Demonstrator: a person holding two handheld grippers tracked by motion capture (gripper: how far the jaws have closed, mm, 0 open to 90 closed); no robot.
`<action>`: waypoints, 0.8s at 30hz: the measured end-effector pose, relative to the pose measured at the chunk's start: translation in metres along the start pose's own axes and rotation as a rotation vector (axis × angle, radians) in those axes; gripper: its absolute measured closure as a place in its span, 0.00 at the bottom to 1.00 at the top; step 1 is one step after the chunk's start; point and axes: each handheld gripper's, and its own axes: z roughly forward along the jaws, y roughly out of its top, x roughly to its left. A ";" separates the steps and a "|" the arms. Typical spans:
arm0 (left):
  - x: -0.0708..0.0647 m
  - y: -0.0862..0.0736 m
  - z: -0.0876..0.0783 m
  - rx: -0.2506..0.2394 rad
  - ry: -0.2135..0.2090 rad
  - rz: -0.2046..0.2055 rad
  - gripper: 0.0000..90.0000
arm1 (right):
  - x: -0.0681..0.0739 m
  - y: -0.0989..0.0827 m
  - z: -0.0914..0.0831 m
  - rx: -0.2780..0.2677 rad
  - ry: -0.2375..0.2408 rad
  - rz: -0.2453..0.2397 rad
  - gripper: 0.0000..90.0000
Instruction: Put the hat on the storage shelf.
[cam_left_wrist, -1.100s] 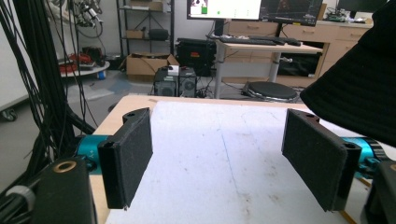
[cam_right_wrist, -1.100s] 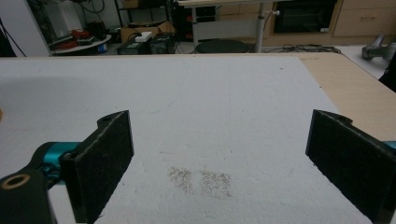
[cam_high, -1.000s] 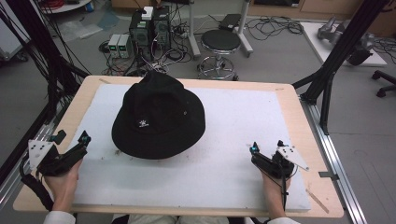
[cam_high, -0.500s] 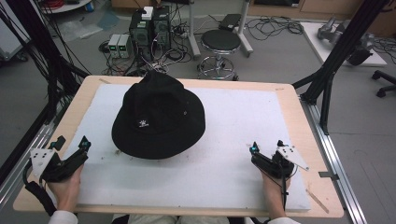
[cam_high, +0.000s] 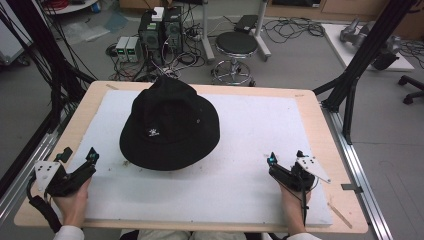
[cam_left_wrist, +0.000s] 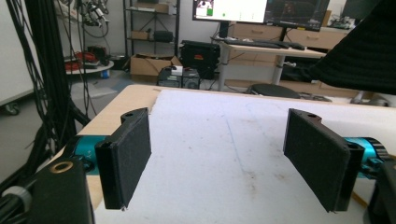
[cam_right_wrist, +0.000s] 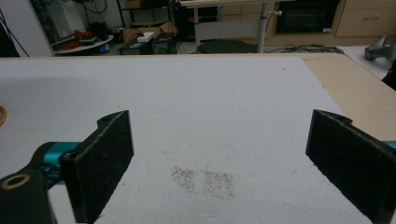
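Observation:
A black bucket hat (cam_high: 170, 125) with a small white logo lies on the white mat (cam_high: 260, 120), left of centre. Near the mat's front-left corner my left gripper (cam_high: 79, 155) is open and holds nothing. It sits below and left of the hat's brim, well apart from it. In the left gripper view the pads (cam_left_wrist: 125, 161) stand wide apart over bare mat, and the hat (cam_left_wrist: 364, 51) shows at the upper right. My right gripper (cam_high: 286, 157) is open at the front right, far from the hat. Its pads (cam_right_wrist: 100, 161) frame bare mat with a small dark smudge (cam_right_wrist: 205, 179).
The mat covers a wooden table (cam_high: 345, 170), whose bare rim runs all round. Black frame posts (cam_high: 350, 85) rise at the table's right and left sides. Beyond the far edge stand a stool (cam_high: 236, 45) and computer boxes (cam_high: 160, 27) on the floor.
My left gripper has drifted slightly toward the near edge of the table. The hat and the right gripper have not moved.

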 end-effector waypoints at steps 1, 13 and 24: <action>0.000 0.000 0.000 -0.001 0.000 0.000 0.26 | 0.000 0.000 0.000 0.000 0.001 0.001 0.08; 0.007 0.000 0.000 -0.003 0.015 -0.056 0.25 | 0.001 0.000 0.000 -0.001 -0.004 -0.009 0.08; 0.003 0.000 0.000 -0.004 0.000 -0.048 0.25 | 0.000 0.000 0.000 0.000 -0.003 -0.002 0.08</action>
